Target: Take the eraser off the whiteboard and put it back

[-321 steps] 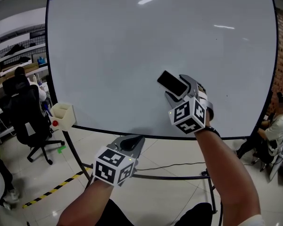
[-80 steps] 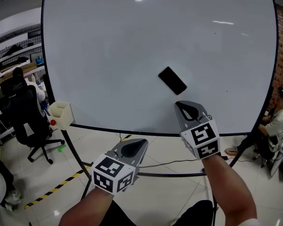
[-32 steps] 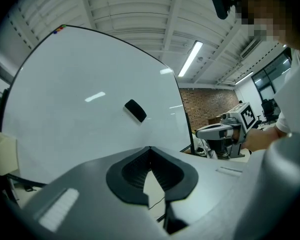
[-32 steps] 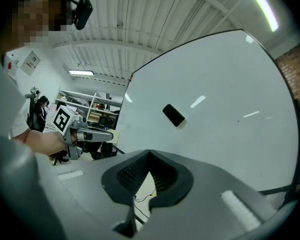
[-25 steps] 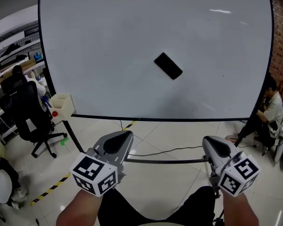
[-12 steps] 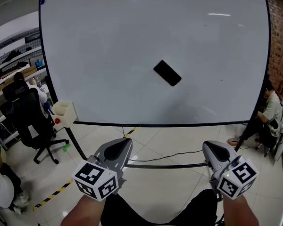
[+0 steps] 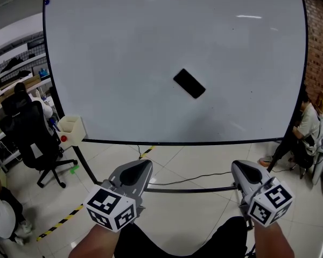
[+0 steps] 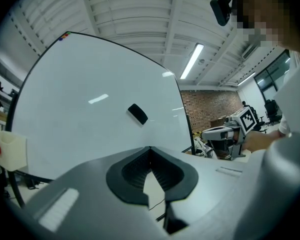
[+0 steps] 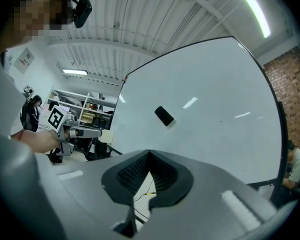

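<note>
Currently the eraser (image 7: 189, 84) sits on the whiteboard (image 7: 124, 52), roughly mid-board and a little right of centre. It is tilted, with its long side running down to the right. Nothing touches it.

Left gripper (image 7: 140, 168): low, below the board's bottom edge, over the floor. Its fingers (image 8: 140, 171) are closed tip to tip, with only floor showing through the gap behind them. Nothing is held.

Right gripper (image 7: 242, 170): same height, well apart from the left one, also pointing toward the board. Its fingers (image 9: 162, 176) are closed and empty. In its own view the eraser is far ahead on the board.

Off to the side: a small white holder (image 7: 71, 129) at the board's lower left corner, an office chair (image 7: 29, 138) and a seated person (image 7: 307, 128) at the right edge.

Progress, as a judgement: the eraser is where the task wants it in the end, and both hands are drawn back and idle. That fits a finished cycle, with nothing left to do. It would equally fit a cycle not yet begun, with the reach, grip, lift-off and return all still ahead. This moment alone does not show which.
</note>
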`<state>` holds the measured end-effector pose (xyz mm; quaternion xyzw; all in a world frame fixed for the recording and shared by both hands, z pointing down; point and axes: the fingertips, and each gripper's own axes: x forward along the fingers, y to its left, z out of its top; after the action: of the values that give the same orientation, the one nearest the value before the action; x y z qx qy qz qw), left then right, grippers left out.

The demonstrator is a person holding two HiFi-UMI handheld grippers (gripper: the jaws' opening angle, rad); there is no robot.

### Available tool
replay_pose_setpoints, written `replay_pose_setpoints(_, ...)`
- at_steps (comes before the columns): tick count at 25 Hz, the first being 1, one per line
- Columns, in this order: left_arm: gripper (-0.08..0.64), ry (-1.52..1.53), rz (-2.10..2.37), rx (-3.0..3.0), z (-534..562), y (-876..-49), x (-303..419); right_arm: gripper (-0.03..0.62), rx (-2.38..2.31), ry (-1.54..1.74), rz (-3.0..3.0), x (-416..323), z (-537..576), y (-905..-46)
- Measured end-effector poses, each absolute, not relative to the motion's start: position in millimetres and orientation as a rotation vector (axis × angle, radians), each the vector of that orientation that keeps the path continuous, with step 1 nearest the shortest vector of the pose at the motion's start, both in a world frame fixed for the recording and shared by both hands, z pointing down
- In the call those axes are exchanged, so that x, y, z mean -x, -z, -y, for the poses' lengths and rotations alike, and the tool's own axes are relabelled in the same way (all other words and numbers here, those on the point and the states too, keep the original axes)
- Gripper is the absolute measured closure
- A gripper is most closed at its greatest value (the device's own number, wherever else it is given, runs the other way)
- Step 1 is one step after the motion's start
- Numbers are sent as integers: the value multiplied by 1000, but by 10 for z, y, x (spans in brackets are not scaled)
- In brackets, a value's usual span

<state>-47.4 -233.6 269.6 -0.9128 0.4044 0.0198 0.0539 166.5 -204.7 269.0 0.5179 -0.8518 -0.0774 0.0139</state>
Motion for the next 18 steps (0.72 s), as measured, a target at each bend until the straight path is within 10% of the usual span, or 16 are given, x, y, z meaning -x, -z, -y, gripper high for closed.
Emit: replay_pose_setpoints(18, 543, -51, -1180, 2776, 2330, -2708, 364, 591, -1597, 244, 2627, -1678, 2079, -2759)
